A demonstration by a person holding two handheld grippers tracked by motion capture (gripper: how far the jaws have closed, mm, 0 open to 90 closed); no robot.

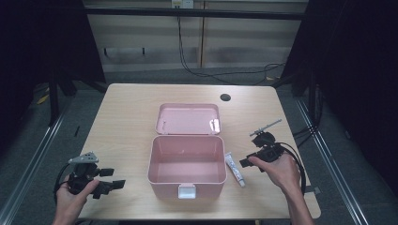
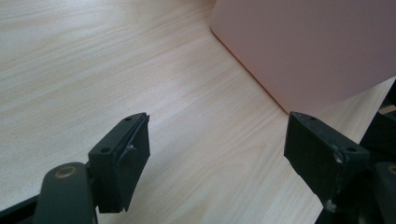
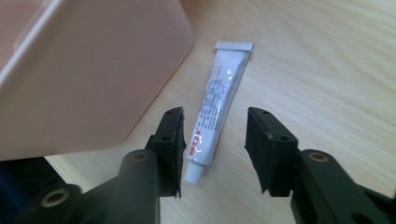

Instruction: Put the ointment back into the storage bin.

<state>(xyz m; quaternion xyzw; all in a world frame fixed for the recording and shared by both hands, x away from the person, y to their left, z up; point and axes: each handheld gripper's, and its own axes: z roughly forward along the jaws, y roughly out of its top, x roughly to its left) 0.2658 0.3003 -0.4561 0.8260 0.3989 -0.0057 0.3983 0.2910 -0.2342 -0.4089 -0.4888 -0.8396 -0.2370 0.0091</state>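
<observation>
An open pink box (image 1: 187, 137) stands at the table's middle, its lid (image 1: 187, 118) laid back flat behind it; inside it looks bare. A small white tube (image 1: 234, 169) lies on the wood just right of the box. My right gripper (image 1: 248, 164) hovers close to the tube's right side. In the right gripper view the tube (image 3: 217, 107) lies lengthwise in the gap of the right gripper (image 3: 215, 126), cap end nearest, with no pad touching it, and the box wall (image 3: 84, 70) is at the left. My left gripper (image 1: 116, 178) rests open near the front left, facing the box wall (image 2: 308, 46).
The light wooden table (image 1: 126, 117) has a round cable hole (image 1: 225, 97) at the back right. Dark curtains and floor rails flank both sides. Bare wood lies under the left gripper (image 2: 217, 149).
</observation>
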